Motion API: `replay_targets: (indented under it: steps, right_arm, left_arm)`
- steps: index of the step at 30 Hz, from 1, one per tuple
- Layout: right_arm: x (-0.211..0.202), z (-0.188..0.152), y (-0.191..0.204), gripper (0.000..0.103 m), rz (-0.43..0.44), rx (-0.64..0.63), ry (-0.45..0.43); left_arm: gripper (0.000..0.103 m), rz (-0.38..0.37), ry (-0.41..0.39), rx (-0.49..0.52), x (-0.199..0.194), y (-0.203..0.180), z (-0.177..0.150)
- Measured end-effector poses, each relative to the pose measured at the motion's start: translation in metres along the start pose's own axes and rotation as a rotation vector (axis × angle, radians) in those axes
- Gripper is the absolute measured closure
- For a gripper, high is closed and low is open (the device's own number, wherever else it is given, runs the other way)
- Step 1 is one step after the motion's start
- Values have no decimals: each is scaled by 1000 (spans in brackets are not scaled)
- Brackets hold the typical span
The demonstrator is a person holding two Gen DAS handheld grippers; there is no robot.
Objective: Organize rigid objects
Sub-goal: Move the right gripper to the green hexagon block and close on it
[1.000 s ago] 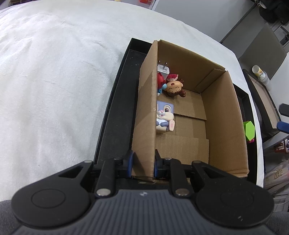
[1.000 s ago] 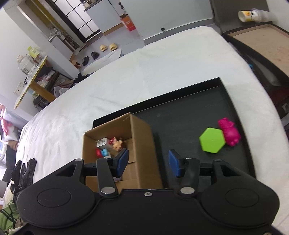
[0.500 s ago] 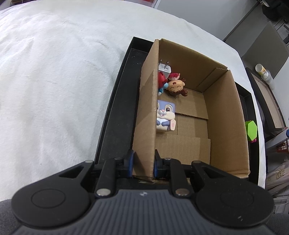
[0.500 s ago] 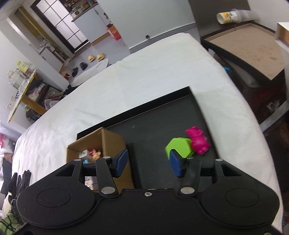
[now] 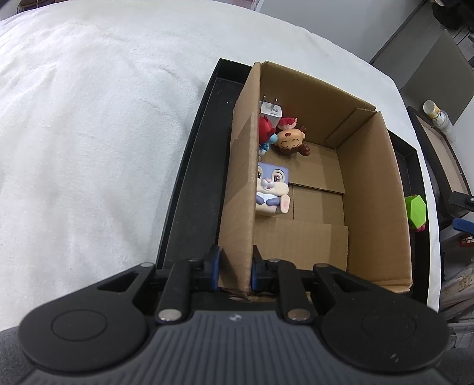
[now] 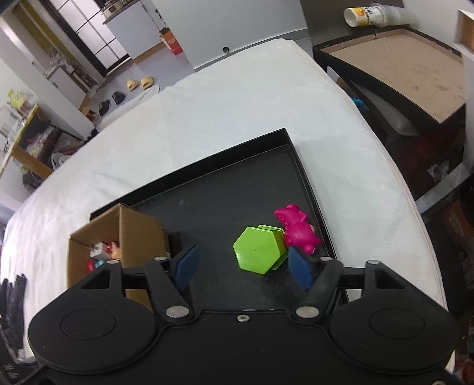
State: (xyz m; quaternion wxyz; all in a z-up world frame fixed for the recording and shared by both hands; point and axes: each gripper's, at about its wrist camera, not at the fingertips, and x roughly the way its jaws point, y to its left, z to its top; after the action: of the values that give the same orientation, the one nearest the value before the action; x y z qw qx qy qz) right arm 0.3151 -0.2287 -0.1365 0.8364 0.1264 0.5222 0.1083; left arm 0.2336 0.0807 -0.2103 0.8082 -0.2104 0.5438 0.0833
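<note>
My left gripper (image 5: pixel 234 271) is shut on the near left wall of the cardboard box (image 5: pixel 367 189), which stands on a black tray (image 5: pixel 192 189). Inside the box lie a rabbit figure (image 5: pixel 271 189), a brown smiling figure (image 5: pixel 290 140), a red and blue toy (image 5: pixel 264 130) and a white plug adapter (image 5: pixel 271 111). In the right wrist view my right gripper (image 6: pixel 243 266) hangs over the tray (image 6: pixel 225 195) with its jaws opening. A green hexagon block (image 6: pixel 257 250) sits between and just ahead of the blue pads, untouched. A pink toy (image 6: pixel 296 229) lies against its far right side.
The tray rests on a white cloth (image 6: pixel 237 112) over the table. A dark side table (image 6: pixel 408 74) with a paper cup (image 6: pixel 366 16) stands past the right edge. The cardboard box (image 6: pixel 130 234) is left of my right gripper.
My right gripper moved right and down toward the green hexagon and its jaws spread wider. The left gripper kept its hold on the box wall.
</note>
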Motion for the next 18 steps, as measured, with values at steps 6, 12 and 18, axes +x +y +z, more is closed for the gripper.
replay_targets:
  steps: [6, 12, 18]
  right_arm:
    - [27, 1, 12, 26, -69, -92, 9]
    - [56, 1, 22, 26, -163, -194, 34]
    - [75, -6, 30, 56, -238, -293, 72]
  left_arm:
    - [85, 7, 1, 1, 0, -2, 0]
    - [85, 7, 0, 2, 0, -1, 0]
    - [85, 7, -1, 2, 0, -1, 0]
